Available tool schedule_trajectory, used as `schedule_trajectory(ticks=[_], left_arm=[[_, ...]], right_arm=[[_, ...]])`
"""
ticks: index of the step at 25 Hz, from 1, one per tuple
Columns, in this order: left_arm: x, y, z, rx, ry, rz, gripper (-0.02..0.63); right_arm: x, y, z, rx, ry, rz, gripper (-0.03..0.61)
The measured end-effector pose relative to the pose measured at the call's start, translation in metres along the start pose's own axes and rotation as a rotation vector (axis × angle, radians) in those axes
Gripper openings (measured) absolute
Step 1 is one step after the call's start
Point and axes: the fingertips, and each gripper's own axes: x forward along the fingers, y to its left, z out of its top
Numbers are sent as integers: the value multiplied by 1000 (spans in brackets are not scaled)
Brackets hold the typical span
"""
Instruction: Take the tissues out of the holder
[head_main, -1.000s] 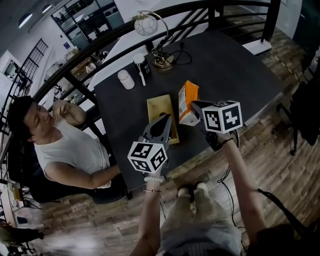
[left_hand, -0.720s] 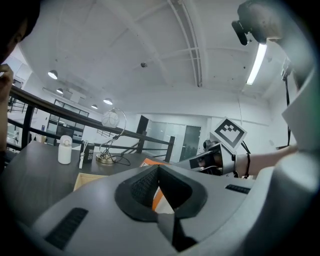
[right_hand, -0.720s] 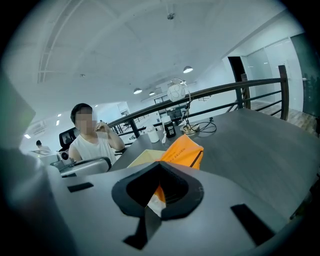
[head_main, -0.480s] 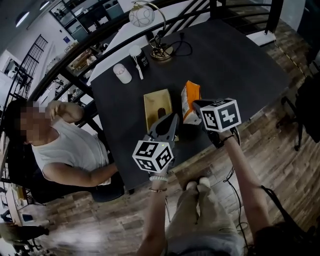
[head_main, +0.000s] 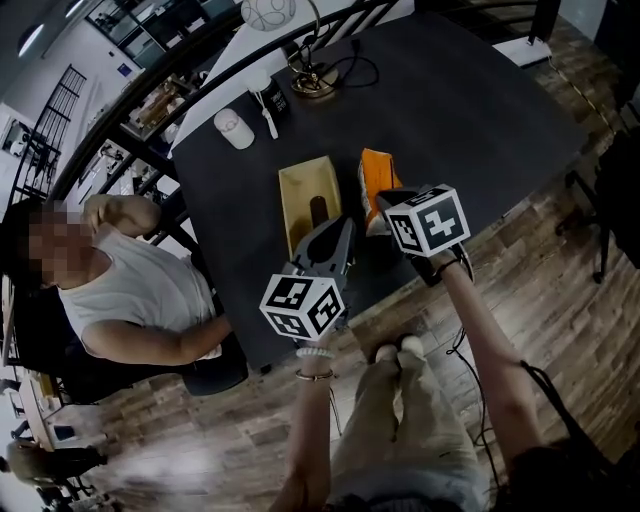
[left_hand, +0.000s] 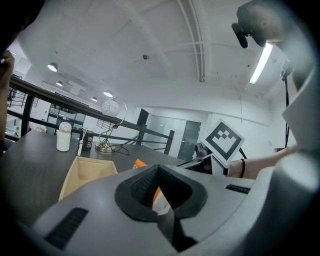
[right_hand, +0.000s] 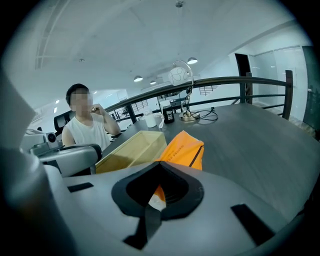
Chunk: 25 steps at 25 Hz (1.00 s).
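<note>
An open yellow wooden tissue holder (head_main: 300, 190) lies on the dark table (head_main: 470, 110). An orange tissue pack (head_main: 374, 178) rests on the table just right of it, outside the holder. My left gripper (head_main: 338, 228) hovers shut at the holder's near right corner, with nothing between its jaws. My right gripper (head_main: 385, 200) is shut at the pack's near end; whether it pinches the wrapper is unclear. In the left gripper view the holder (left_hand: 87, 172) and a sliver of the pack (left_hand: 140, 163) show beyond the shut left gripper (left_hand: 160, 167). In the right gripper view the pack (right_hand: 186, 149) and holder (right_hand: 131, 149) lie ahead of the right gripper (right_hand: 159, 165).
At the far end of the table stand a desk lamp (head_main: 300, 70) with its cable, a white bottle (head_main: 232, 128) and a small dark container (head_main: 274, 100). A person in a white top (head_main: 130, 290) sits at the table's left side. A black railing (head_main: 180, 70) runs behind.
The head view has shifted, so the table sits a little higher in the frame. Both grippers stay shut beside the holder and the pack, which keep their places on the table.
</note>
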Motion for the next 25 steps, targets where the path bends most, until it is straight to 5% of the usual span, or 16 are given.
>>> schedule_trajectory(ticks=[25], left_arm=[[-6,0,0,0,-7,12,8]], right_arm=[[14,21,-8,15,13,42,15]])
